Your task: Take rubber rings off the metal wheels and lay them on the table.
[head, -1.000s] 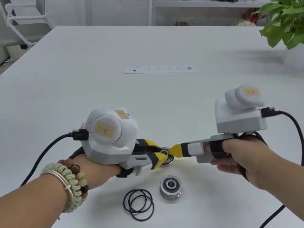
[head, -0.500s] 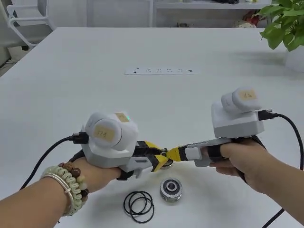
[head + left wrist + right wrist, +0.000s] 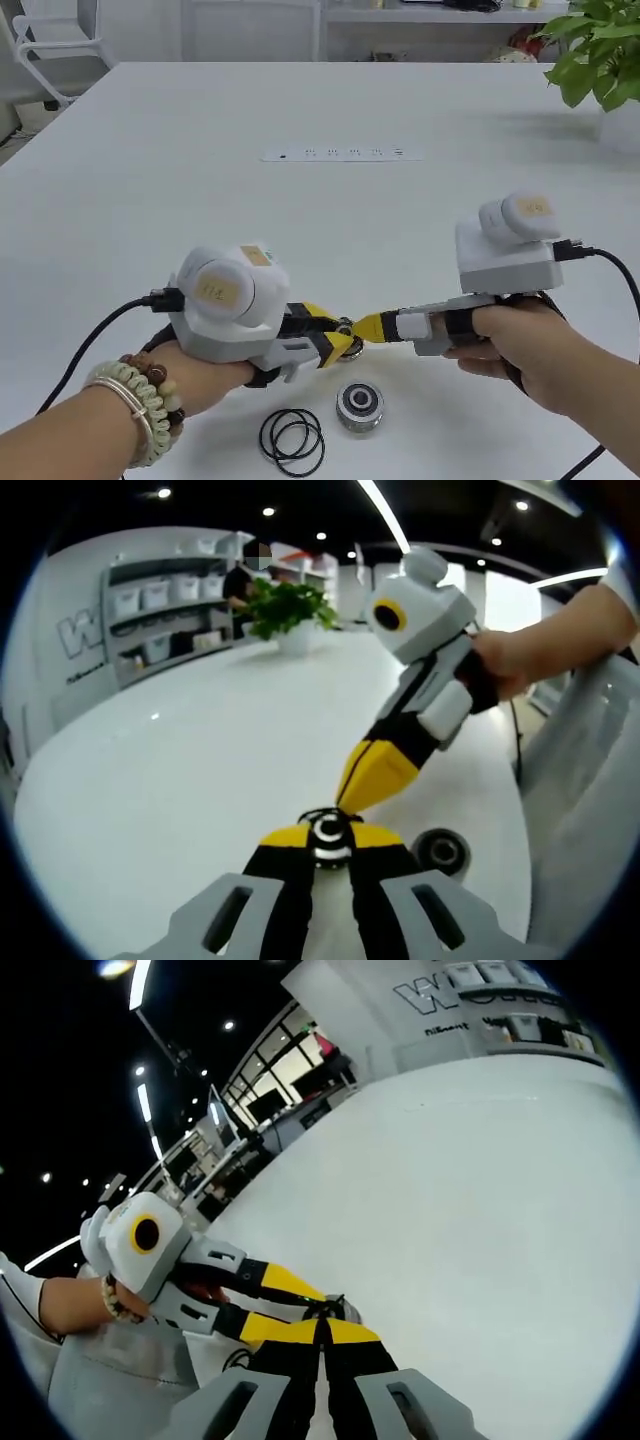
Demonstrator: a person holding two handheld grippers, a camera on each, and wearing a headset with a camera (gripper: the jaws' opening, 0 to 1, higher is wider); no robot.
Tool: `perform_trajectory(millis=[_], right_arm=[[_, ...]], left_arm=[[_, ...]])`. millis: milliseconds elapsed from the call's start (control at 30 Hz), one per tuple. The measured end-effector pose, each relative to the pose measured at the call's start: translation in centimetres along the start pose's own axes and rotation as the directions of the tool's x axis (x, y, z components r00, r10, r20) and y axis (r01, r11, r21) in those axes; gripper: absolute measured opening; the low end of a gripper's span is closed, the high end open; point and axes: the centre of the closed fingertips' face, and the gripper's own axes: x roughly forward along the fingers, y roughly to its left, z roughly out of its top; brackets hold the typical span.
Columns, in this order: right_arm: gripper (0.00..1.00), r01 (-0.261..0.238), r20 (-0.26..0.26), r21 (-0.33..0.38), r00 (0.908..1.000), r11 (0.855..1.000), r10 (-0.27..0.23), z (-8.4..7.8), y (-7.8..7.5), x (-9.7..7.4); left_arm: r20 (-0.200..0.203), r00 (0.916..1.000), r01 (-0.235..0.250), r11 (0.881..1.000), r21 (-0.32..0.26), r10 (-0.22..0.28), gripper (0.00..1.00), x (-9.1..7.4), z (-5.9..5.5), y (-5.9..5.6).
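Both forearms reach in from the lower corners and the two grippers meet tip to tip at the middle. The left hand (image 3: 200, 372) (beaded bracelets (image 3: 140, 398) on its wrist) wraps the left gripper (image 3: 343, 335), whose jaws clamp a metal wheel (image 3: 330, 836). The right hand (image 3: 512, 338) holds the right gripper (image 3: 362, 327) level, its jaws pressed together and nipping a thin rubber ring (image 3: 327, 1307) at the tips.

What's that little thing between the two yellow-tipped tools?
A small metal wheel, clamped in the left gripper. The right gripper pinches the black rubber ring on it. The left gripper view shows this best.
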Motion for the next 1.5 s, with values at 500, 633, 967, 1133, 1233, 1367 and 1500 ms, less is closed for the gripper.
perform_trajectory(millis=[500, 633, 967, 1133, 1233, 1367, 1500], right_arm=[[0.00, -0.037, 0.007, 0.016, 0.9993, 0.999, 0.037, 0.3, 0.4, 0.1], [0.00, -0.070, 0.044, 0.035, 0.9967, 0.997, 0.068, 1.0, 1.1, 0.0], [0.00, -0.031, 0.018, 0.032, 0.9994, 0.999, 0.031, 0.3, 0.2, -0.1], [0.00, -0.017, 0.011, 0.021, 0.9998, 1.000, 0.016, 0.3, 0.2, -0.2], [0.00, -0.019, 0.023, 0.031, 0.9996, 0.999, 0.018, 0.7, 0.3, -0.4], [0.00, -0.012, 0.037, 0.020, 0.9992, 1.000, 0.011, 1.4, 0.8, -0.6], [0.00, -0.032, 0.061, 0.011, 0.9977, 0.999, 0.031, 2.1, 1.6, -0.8]], left_arm=[[0.010, 0.9999, 0.005, 1.000, -0.003, -0.005, 0.14, -0.1, 0.0, 0.0], [0.011, 0.9999, 0.004, 1.000, -0.004, -0.004, 0.14, -0.1, -0.1, 0.0], [-0.028, 0.9996, 0.000, 0.999, -0.055, -0.001, 0.14, -0.1, 0.0, 0.0], [-0.023, 0.9996, 0.012, 0.997, -0.075, -0.014, 0.16, -0.8, 1.1, 0.2], [-0.015, 0.9998, 0.014, 0.998, -0.056, -0.014, 0.16, -1.4, 2.2, 0.2], [0.040, 0.9991, -0.011, 0.998, -0.067, 0.013, 0.24, -2.2, 4.3, 0.7], [0.089, 0.9958, -0.018, 0.999, -0.038, 0.021, 0.26, -3.4, 6.5, 0.7]])
